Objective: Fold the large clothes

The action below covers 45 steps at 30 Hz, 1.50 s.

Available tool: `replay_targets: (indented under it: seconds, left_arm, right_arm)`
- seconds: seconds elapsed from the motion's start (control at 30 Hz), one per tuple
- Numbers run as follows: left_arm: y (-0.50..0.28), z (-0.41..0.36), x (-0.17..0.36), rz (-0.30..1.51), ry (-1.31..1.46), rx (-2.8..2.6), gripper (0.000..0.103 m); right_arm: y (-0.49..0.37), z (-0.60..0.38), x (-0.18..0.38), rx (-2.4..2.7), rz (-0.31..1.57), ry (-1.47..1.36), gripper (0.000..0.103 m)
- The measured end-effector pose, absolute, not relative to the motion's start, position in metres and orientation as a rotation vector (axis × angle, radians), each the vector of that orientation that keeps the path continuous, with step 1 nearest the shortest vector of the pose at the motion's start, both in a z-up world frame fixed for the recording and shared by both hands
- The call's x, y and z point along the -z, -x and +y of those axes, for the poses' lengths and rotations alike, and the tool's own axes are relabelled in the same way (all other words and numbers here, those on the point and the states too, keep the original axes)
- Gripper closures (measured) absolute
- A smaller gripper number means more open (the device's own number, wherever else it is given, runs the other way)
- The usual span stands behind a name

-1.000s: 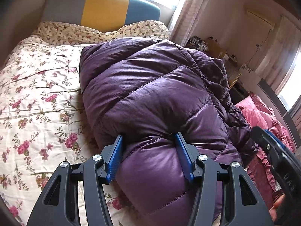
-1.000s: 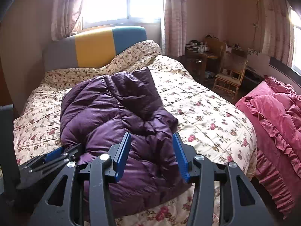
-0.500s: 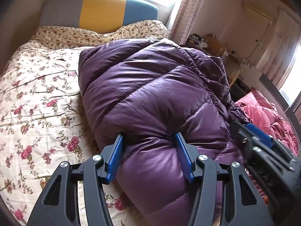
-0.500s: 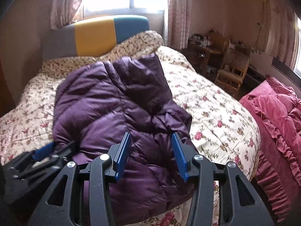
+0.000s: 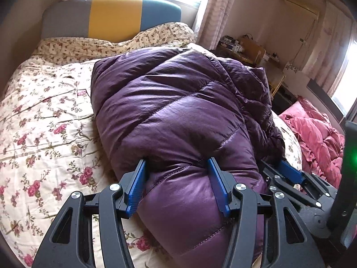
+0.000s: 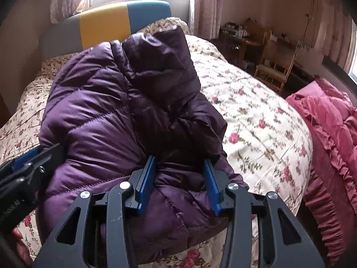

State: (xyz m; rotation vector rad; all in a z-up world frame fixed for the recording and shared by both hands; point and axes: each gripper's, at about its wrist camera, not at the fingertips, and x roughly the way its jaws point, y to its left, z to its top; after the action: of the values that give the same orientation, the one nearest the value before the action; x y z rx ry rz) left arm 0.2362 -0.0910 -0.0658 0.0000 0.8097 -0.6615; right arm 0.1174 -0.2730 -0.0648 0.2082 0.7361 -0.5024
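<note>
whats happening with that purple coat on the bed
A person is folding a puffy purple quilted down jacket on a bed with a floral cream bedspread, using two handheld grippers. The left gripper pinches the jacket's near edge. The right gripper, beside it, has just been closing on a crumpled, darker part of the same edge. The jacket lies bunched and only partly folded.

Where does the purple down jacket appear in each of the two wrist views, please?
Left wrist view: the purple down jacket fills the centre, its near edge between the left tongs.
Right wrist view: it lies centre-left, its near edge between the right tongs.
Shared landmark: the grey, yellow and teal headboard behind it.
</note>
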Motion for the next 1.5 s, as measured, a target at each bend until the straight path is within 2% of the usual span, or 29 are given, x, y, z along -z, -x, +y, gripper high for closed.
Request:
replay_targets:
  seconds: [0.73,1.1,1.5]
  left_arm:
    - [-0.259,-0.132,0.061,0.781,-0.127,0.64,0.045]
    - [-0.27,-0.133,0.053,0.773,-0.105,0.612,0.045]
    - [-0.279,-0.14,0.047,0.767,-0.111,0.617,0.045]
  right_arm:
    - [-0.117,-0.303,0.097,0.446,0.755,-0.265,0.062]
    - [-0.118,-0.305,0.075,0.439,0.766,-0.256,0.062]
    - [-0.122,-0.301,0.029,0.442,0.674,-0.234,0.051]
